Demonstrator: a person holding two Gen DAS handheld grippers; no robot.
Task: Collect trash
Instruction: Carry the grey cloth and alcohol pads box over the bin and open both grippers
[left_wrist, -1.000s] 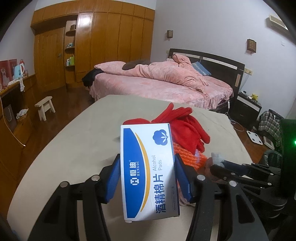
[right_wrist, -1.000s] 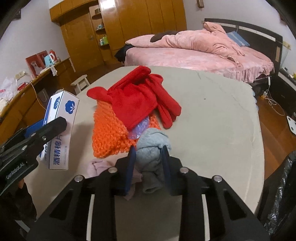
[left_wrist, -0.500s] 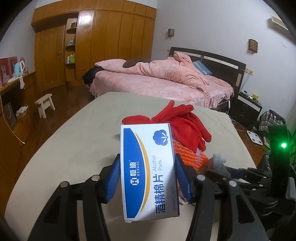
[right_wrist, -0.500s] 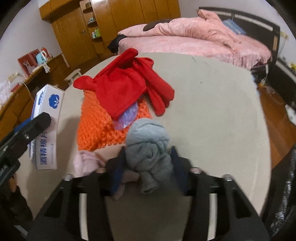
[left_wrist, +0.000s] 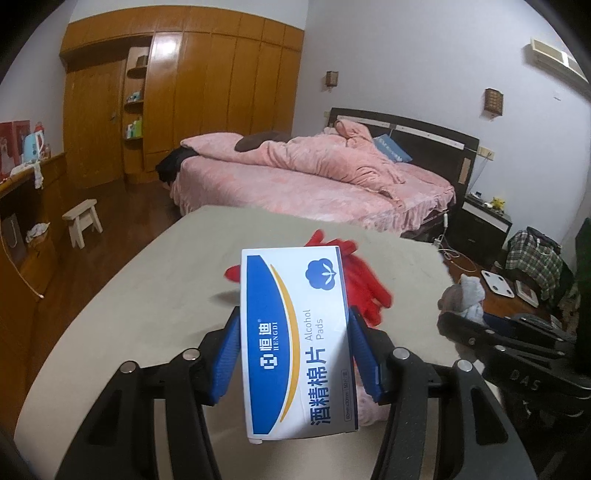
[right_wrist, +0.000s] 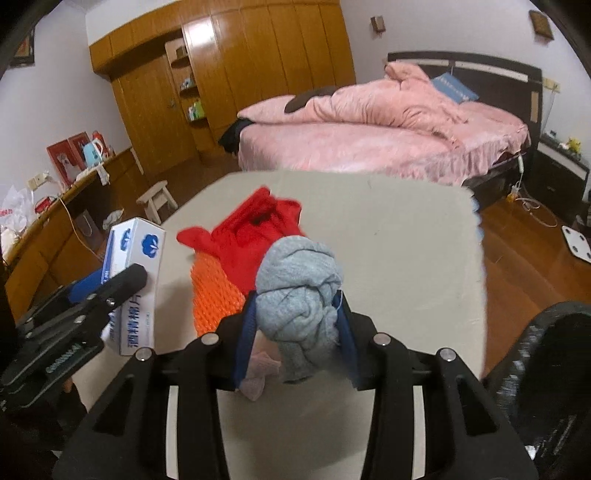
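Note:
My left gripper (left_wrist: 293, 350) is shut on a white and blue alcohol pads box (left_wrist: 295, 339) and holds it above the beige table (left_wrist: 155, 295). My right gripper (right_wrist: 295, 332) is shut on a balled grey cloth (right_wrist: 299, 295) lifted off the table (right_wrist: 406, 258). The box (right_wrist: 135, 273) and the left gripper also show at the left in the right wrist view. The grey cloth (left_wrist: 467, 295) shows at the right in the left wrist view. A red cloth (right_wrist: 258, 236), an orange bubble sheet (right_wrist: 212, 295) and a pink scrap (right_wrist: 258, 373) lie on the table.
A black trash bag (right_wrist: 546, 369) hangs at the table's right edge. A pink bed (left_wrist: 314, 177) stands behind the table. A wooden wardrobe (left_wrist: 184, 92), a small stool (left_wrist: 83, 221) and a side counter (left_wrist: 22, 206) are at the left.
Both grippers have risen with their loads. The grey cloth has come up off the pile, and the box is higher above the table.

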